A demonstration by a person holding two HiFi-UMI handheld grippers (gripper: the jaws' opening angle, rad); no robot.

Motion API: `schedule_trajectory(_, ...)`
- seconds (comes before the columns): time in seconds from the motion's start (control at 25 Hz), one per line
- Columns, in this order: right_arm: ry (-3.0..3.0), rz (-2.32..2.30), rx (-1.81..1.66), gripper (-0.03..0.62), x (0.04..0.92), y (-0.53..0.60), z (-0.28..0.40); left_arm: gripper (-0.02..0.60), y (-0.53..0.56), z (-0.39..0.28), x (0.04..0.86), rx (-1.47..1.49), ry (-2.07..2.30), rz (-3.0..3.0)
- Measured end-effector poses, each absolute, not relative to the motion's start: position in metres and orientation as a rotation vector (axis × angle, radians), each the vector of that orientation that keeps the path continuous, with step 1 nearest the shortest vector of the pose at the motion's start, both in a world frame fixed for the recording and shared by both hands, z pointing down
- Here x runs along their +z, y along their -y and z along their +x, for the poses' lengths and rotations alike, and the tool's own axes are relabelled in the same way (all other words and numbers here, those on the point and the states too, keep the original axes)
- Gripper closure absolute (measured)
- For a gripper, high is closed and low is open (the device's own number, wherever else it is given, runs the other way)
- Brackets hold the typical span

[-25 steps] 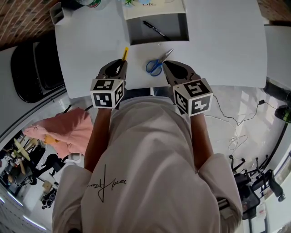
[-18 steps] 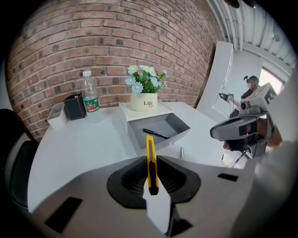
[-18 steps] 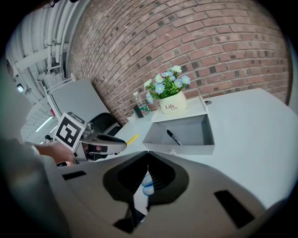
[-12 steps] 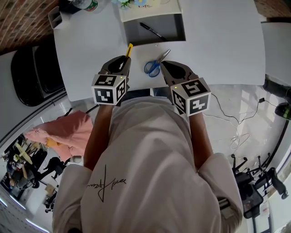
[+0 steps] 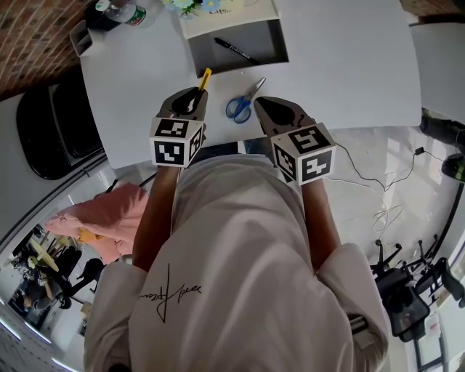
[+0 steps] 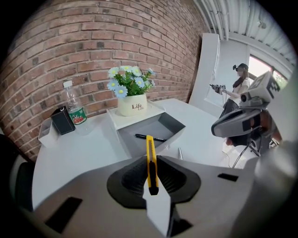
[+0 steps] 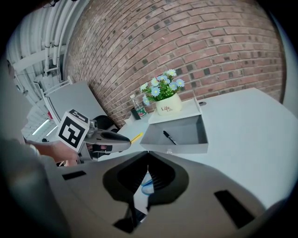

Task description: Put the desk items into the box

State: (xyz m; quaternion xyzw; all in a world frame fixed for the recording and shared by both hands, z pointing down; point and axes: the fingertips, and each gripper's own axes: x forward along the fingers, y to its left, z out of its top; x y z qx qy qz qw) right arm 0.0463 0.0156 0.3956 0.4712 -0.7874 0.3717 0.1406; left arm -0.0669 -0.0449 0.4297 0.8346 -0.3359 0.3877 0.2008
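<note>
Left gripper [image 5: 196, 96] clamps yellow knife [image 5: 205, 78], over desk [image 5: 341, 73] front edge. Right gripper [image 5: 260, 101] closed, empty, near scissors [image 5: 240, 107] lying by front edge. Pen [image 5: 234, 50] in box [image 5: 218, 64] toward back edge.

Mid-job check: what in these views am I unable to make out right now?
- Scissors: the right gripper view shows only a sliver of blue handle. The shut right gripper covers the rest.
- Utility knife: in the head view its rear end is hidden inside the left gripper.
- Bottle and flower pot: cut off by the head view's top edge.
- Pen: any print is too small to read.
</note>
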Motion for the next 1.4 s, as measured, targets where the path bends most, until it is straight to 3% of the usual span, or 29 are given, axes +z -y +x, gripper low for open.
schedule_trajectory(1.4,2.141,1.52,1.195,0.567,0.415,-0.037,0.074,0.518,0.079,-0.013,0.439,1.161,0.726,2.466)
